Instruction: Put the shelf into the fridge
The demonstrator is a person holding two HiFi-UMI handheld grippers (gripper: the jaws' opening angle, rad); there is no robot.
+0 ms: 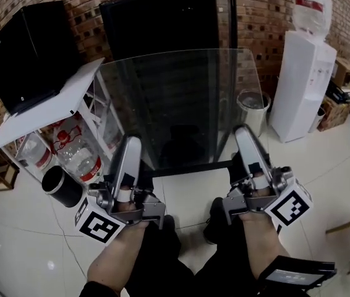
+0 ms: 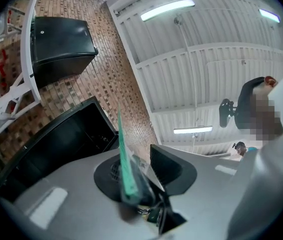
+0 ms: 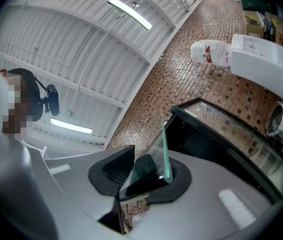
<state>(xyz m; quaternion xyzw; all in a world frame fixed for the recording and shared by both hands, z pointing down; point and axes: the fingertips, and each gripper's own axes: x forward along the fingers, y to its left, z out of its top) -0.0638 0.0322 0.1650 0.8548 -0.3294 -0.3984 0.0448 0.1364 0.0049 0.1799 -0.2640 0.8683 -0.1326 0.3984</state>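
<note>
As a person holds up a clear rectangular glass shelf (image 1: pixel 181 104) at the centre of the frame, the left gripper (image 1: pixel 130 144) and the right gripper (image 1: pixel 244 133) each clamp its near edge. Their jaws are partly closed, with the green-tinted pane pinched between the pads. The shelf hangs in front of a tall black fridge (image 1: pixel 162 23) at the upper centre, against a brick wall (image 1: pixel 88 5), and is not yet inside. A white water dispenser (image 1: pixel 302 85) stands at the right. A white desk (image 1: pixel 64 104) with large water bottles (image 1: pixel 79 156) beneath it sits at the left.
</note>
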